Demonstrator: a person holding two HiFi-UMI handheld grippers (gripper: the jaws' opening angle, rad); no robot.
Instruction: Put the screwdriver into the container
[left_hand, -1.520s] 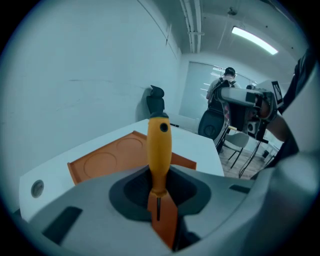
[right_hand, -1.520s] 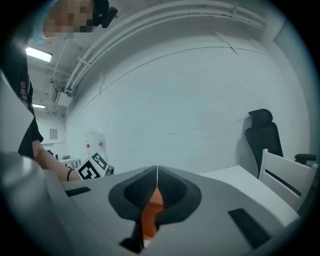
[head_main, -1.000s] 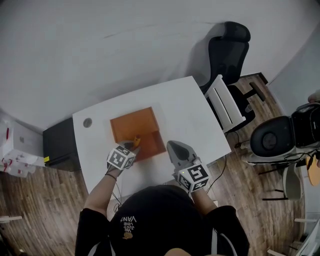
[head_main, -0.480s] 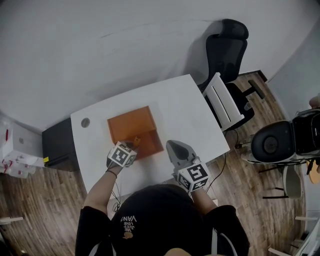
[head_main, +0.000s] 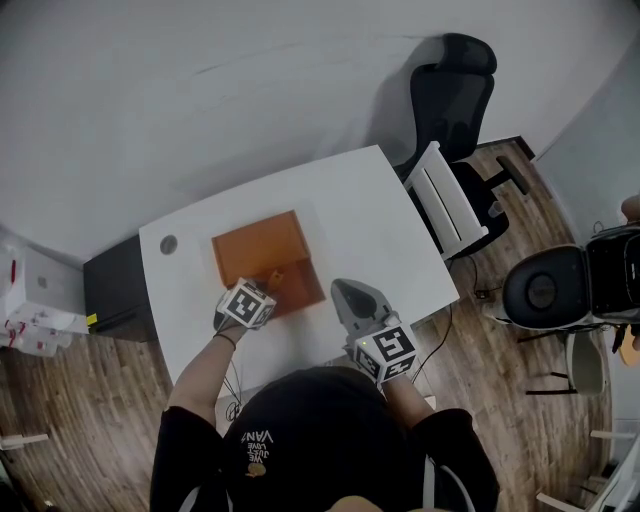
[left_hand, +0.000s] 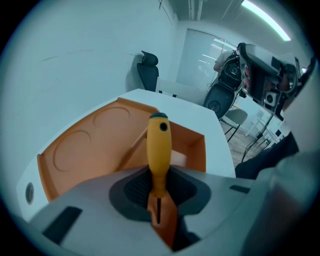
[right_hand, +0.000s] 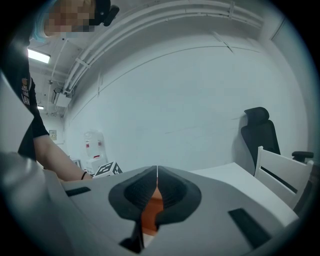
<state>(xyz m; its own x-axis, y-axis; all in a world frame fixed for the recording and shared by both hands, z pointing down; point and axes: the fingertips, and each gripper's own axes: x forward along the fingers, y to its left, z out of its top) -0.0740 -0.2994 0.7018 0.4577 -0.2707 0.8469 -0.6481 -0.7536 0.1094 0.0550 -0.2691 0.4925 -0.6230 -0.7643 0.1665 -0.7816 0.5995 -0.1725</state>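
White desk, yellow-handled screwdriver w/ dark cap

container open-topped, white chair beside table

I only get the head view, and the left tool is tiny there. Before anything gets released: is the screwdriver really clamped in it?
Observer: Yes. In the left gripper view the left tool has its jaws shut on the screwdriver, at the lower end of its yellow handle.
Operator: Where does the handle point?
Observer: Out past the jaws, over the inside of the orange container. I cannot tell whether it touches the bottom.
Operator: And the right tool?
Observer: The right gripper view shows the right tool with its jaws together and nothing between them.
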